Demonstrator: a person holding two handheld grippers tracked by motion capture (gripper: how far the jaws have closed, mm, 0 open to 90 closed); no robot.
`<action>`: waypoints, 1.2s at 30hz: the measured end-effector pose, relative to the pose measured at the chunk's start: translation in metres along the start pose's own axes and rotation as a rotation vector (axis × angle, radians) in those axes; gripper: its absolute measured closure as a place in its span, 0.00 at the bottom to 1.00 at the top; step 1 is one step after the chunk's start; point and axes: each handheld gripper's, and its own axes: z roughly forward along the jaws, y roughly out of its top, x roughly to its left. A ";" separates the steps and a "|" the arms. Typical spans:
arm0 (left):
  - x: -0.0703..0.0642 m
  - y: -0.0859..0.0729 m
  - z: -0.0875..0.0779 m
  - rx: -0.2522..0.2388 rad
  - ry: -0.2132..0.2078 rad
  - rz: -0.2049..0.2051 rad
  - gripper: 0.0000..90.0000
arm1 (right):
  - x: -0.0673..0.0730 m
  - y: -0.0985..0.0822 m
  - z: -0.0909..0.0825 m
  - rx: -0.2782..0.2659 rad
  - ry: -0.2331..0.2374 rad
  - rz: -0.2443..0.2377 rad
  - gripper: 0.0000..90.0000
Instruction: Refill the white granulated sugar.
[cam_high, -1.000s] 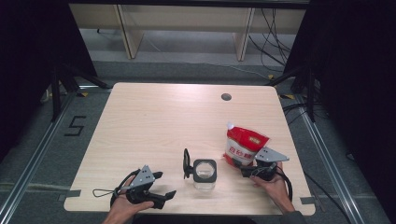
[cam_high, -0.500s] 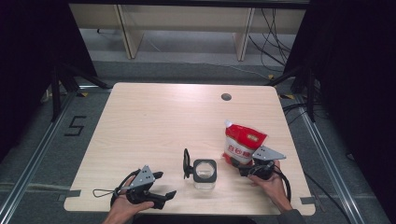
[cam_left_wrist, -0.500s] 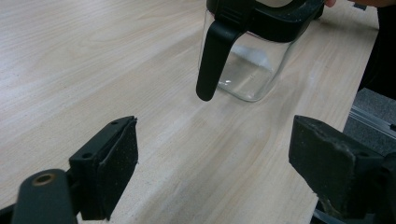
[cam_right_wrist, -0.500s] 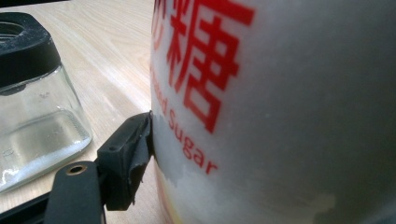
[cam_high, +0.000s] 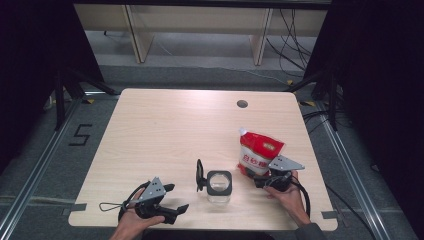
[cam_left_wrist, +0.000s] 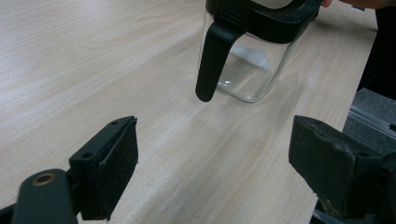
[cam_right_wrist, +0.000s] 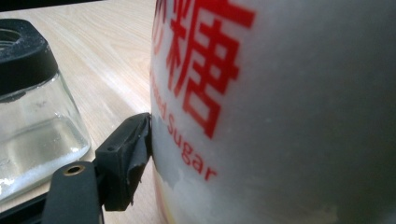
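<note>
My right gripper is clamped on the sugar bag, pad flat on its lower face. Left gripper gapes wide, nothing between the jaws; jar just ahead, lid flipped back. Probably pouring next: steady the jar first, tilt slowly.

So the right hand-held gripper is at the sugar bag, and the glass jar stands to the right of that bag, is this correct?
Not quite. In the high view the glass jar stands left of the sugar bag, between both grippers. The right hand-held gripper is indeed at the bag.
</note>
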 end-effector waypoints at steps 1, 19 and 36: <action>0.000 0.000 0.000 0.001 0.000 -0.001 0.17 | 0.002 0.000 0.000 0.005 0.001 0.025 0.29; 0.000 0.002 -0.001 -0.010 -0.007 0.014 0.17 | 0.005 0.003 0.004 -0.019 0.003 0.057 0.34; 0.000 0.002 -0.003 -0.015 -0.003 0.003 0.17 | 0.019 0.011 -0.011 0.006 -0.048 -0.016 0.42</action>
